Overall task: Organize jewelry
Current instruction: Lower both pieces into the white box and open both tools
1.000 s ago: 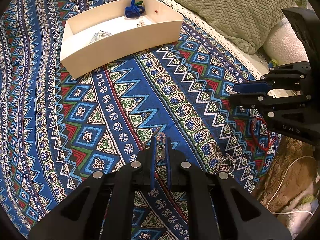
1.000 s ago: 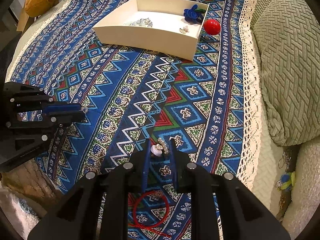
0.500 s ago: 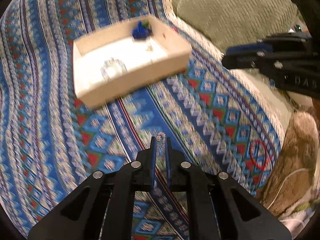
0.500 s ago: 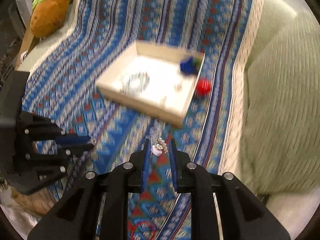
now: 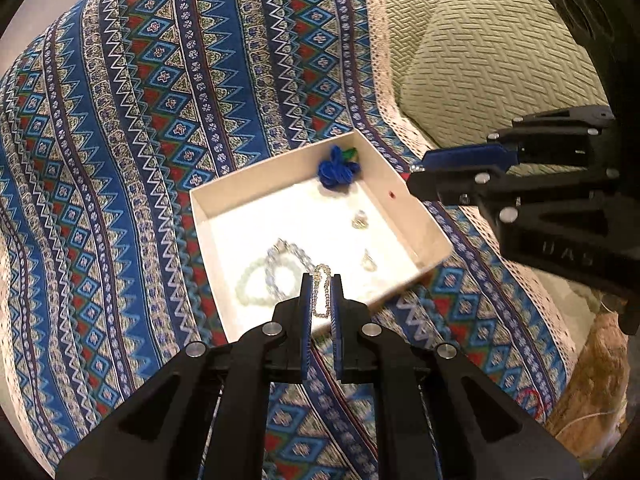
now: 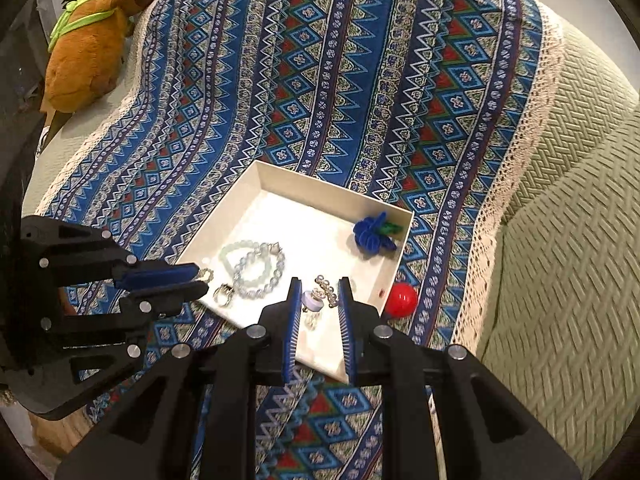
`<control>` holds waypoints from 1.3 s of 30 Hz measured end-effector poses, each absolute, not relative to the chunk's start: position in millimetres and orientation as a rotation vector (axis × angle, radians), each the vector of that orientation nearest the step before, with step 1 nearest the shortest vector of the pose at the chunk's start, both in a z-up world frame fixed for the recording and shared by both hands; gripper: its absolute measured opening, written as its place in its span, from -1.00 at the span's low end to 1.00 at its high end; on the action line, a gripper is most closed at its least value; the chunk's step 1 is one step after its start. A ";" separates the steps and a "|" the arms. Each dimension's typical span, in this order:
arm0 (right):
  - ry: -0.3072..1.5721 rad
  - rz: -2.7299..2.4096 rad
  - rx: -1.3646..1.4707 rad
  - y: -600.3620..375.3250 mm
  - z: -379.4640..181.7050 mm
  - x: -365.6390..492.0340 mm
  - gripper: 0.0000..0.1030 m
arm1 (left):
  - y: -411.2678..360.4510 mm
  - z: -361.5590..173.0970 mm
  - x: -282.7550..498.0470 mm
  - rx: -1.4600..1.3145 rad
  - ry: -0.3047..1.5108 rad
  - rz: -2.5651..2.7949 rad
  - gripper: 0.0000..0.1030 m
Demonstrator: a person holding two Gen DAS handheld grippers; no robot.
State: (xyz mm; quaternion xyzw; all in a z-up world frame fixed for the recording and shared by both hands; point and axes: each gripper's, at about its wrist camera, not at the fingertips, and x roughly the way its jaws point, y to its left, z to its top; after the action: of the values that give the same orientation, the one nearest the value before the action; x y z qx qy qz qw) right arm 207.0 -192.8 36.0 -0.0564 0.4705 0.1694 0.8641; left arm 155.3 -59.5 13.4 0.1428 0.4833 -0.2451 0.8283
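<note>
A cream box lies on the patterned blanket and holds pale bead bracelets, a blue flower piece and small earrings. My left gripper is shut on a thin bead chain, hanging over the box's near edge. My right gripper has its jaws apart over the box's near right part. A pearl and crystal earring sits between the jaws, against the left finger.
A red ball lies beside the box's right wall. A red cord loop lies on the blanket near its edge. Green cushions border the right. A brown plush toy lies far left.
Both grippers rose from the blanket and travelled to the box with their jewelry. The right gripper's jaws have spread wider around the earring. The red cord stayed behind.
</note>
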 end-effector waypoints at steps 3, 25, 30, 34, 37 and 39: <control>1.000 0.357 -0.113 -192.9 27.5 219.1 -0.61 | -59.6 7.4 172.5 0.307 1.036 -0.513 -0.83; 1.016 0.360 -0.076 -195.1 13.6 243.8 -0.60 | -60.1 -21.5 205.3 0.308 1.073 -0.475 -0.83; 1.013 0.353 -0.061 -197.4 15.7 240.3 -0.30 | -60.1 -19.5 202.7 0.311 1.072 -0.470 -0.82; 1.014 0.352 -0.051 -200.4 15.4 238.3 -0.28 | -59.4 -19.1 203.2 0.307 1.073 -0.462 -0.83; 1.017 0.350 -0.040 -202.5 14.5 237.6 -0.28 | -58.5 -19.8 203.8 0.306 1.073 -0.461 -0.83; 1.019 0.349 -0.033 -203.8 13.9 236.8 -0.28 | -58.0 -19.5 203.9 0.305 1.074 -0.463 -0.82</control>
State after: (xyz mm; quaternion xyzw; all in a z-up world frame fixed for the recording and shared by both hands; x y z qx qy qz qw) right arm 236.8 -203.8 13.9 -0.0158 0.4851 0.1660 0.8584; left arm 203.9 -58.0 -19.5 0.1434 0.5048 -0.2175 0.8230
